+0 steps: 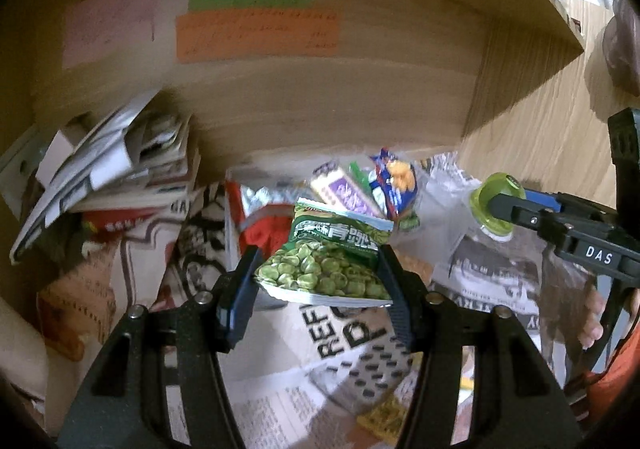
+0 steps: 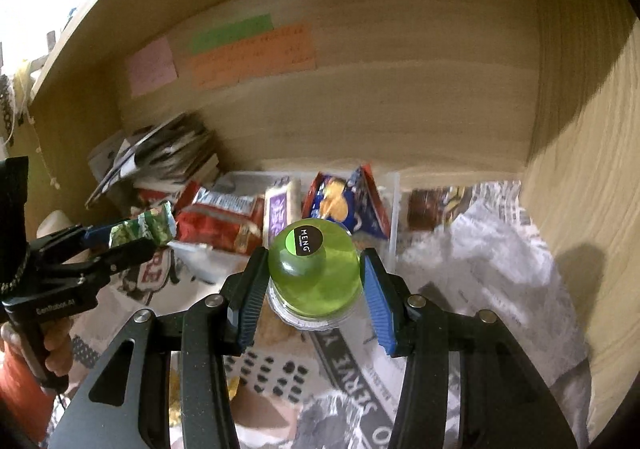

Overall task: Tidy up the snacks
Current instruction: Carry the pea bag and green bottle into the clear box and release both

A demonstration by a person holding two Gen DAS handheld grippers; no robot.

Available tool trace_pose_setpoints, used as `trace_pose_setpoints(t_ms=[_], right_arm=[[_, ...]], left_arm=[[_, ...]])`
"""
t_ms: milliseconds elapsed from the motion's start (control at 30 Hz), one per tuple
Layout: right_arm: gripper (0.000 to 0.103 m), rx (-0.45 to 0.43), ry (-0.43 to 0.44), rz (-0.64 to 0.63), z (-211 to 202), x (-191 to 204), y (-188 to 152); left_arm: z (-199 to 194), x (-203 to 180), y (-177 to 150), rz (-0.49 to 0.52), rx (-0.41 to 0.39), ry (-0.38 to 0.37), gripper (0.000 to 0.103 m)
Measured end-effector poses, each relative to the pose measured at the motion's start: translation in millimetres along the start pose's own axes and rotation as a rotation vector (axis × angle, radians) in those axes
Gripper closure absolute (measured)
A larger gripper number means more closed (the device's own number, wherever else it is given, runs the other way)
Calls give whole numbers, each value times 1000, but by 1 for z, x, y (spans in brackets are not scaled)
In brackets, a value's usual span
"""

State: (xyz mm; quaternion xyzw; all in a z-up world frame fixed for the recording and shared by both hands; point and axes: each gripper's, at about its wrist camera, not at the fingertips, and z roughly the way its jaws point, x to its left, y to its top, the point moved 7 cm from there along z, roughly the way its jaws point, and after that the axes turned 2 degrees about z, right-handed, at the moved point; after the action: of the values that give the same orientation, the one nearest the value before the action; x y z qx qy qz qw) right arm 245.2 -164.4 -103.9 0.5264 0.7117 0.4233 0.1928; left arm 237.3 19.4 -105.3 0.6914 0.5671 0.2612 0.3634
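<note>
My left gripper (image 1: 318, 273) is shut on a green pea snack packet (image 1: 324, 265) and holds it above the newspaper-lined shelf floor. It also shows at the left of the right wrist view (image 2: 142, 233). My right gripper (image 2: 314, 281) is shut on a green-lidded clear container (image 2: 314, 269), its lid labelled MENG. The container shows at the right of the left wrist view (image 1: 498, 201). Behind both stands a clear bin (image 2: 396, 201) holding a red packet (image 2: 220, 221), a purple bar packet (image 2: 280, 209) and a blue cracker packet (image 2: 344, 201).
A pile of papers and books (image 1: 120, 165) sits at the back left. Pink, green and orange notes (image 1: 256, 33) stick to the wooden back wall. A wooden side wall (image 2: 580, 169) closes the right. Crumpled newspaper (image 2: 480, 257) covers the floor.
</note>
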Motion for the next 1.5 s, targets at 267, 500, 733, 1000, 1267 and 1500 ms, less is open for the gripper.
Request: trace_pose_setpoints(t_ms=[267,500,733,1000,1267,1500], right_arm=[[60,17,-18,33,27,-12,10],[60,71,-26,83,56,-27,9],[59,82,-48,76,66,-30,10],[60,109,-39,49,76,-25,6],[58,91,-58,-4,65,-13,10],[46,85,-1,-11,49,7,6]], left_arm=[[36,-7,17,4,20,-14,46],[68,-11,22,16,57,-20,46],[90,-15,21,34,80,-13,46],[98,-20,19,51,83,1,45],[89,-18,17,32,84,7,43],[65,-3,17,-21,56,12,43]])
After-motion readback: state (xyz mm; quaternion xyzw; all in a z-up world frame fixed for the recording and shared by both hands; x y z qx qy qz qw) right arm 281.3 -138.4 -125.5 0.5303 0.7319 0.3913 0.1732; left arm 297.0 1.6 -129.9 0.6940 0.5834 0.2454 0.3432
